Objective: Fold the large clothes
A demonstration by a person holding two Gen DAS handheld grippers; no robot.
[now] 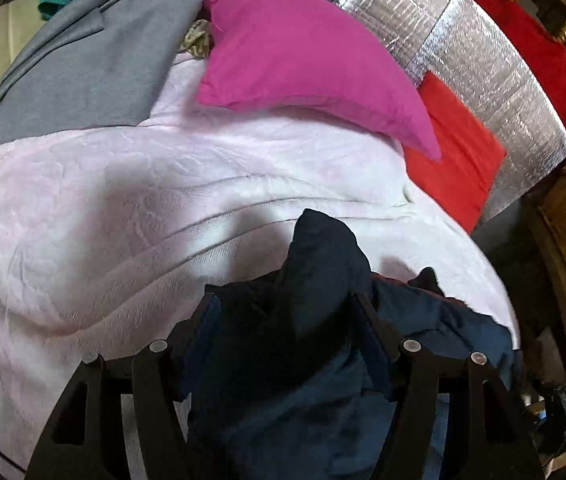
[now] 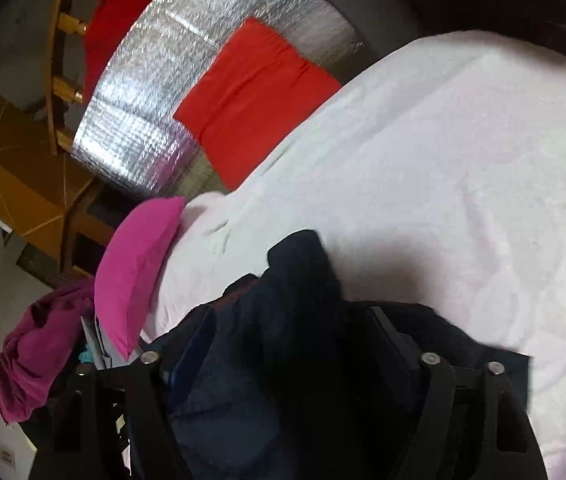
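Pale pink bedding [image 1: 123,208] covers a bed and fills most of both wrist views, creased and slightly blurred. Beyond the bedding, at the bed's far side, a silver quilted foil sheet [image 1: 483,76] leans upright, with a red cloth [image 1: 455,160] lying against its base and another red fabric [image 1: 543,52] behind it, cut off by the picture's edge. A magenta pillow [image 1: 303,60] rests on the bedding's far edge, beside a grey garment [image 1: 91,64] that runs out of view. Wooden furniture [image 2: 59,92] stands past the foil, dim and hard to make out.

On the bedding's near edge lies a dark navy garment [image 1: 323,280], bunched up, its shape and type unclear. In the left wrist view it rises between the left gripper [image 1: 287,312] fingers; in the right wrist view it fills the right gripper [image 2: 295,320] likewise. For both, the dark cloth hides the fingertips, so I cannot tell whether the jaws press it or stand loose around it.
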